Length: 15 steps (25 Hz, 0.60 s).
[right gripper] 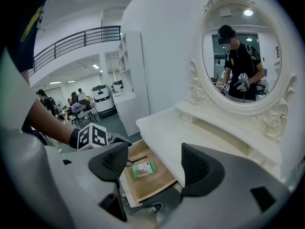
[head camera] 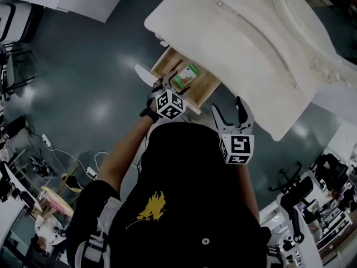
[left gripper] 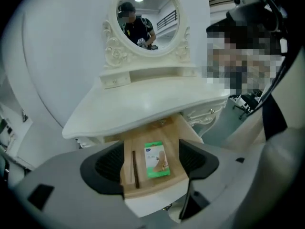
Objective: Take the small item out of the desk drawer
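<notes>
The desk drawer (head camera: 163, 63) stands pulled out from under the white dressing table (head camera: 234, 43). Inside it a small green-and-white packet (head camera: 186, 76) lies flat on the wood, beside a thin dark stick (left gripper: 135, 168). My left gripper (head camera: 178, 84) hovers over the drawer's front, open, with the packet (left gripper: 156, 159) showing between and beyond its fingers and nothing touching the pads. My right gripper (head camera: 228, 108) is held back to the right of the drawer, open and empty. From it I see the drawer (right gripper: 155, 187) and the packet (right gripper: 144, 169) below.
An oval mirror (right gripper: 240, 61) rises at the back of the table top. A dark shoe (right gripper: 151, 208) stands on the floor under the drawer. Office chairs (head camera: 293, 188) are at the right, cables (head camera: 56, 149) and clutter at the left.
</notes>
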{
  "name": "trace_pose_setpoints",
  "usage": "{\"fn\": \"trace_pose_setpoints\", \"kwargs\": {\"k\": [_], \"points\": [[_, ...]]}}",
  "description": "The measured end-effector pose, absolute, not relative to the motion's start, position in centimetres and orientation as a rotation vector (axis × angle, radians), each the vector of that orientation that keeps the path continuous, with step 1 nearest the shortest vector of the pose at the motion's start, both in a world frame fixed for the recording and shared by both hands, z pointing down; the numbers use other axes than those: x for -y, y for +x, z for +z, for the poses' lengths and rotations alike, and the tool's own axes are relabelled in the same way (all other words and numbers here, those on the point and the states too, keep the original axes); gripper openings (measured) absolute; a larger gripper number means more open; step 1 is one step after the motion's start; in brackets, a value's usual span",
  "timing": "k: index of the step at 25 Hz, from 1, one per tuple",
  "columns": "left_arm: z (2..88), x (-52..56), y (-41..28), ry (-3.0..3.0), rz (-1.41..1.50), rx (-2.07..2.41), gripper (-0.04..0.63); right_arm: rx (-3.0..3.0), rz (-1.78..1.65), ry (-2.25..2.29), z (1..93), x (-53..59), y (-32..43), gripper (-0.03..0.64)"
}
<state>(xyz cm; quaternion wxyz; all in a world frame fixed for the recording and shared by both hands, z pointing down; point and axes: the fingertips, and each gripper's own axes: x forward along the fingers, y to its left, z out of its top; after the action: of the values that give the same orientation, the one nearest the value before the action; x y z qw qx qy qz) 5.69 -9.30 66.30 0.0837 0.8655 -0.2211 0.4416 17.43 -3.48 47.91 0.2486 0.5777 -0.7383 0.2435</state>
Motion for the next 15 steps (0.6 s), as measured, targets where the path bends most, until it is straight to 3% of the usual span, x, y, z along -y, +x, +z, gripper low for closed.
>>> {"fn": "trace_pose_setpoints", "kwargs": {"k": [15], "points": [[77.9, 8.6, 8.0, 2.400, 1.651, 0.389, 0.376, 2.159, 0.594, 1.271, 52.0, 5.0, 17.2, 0.368]]}}
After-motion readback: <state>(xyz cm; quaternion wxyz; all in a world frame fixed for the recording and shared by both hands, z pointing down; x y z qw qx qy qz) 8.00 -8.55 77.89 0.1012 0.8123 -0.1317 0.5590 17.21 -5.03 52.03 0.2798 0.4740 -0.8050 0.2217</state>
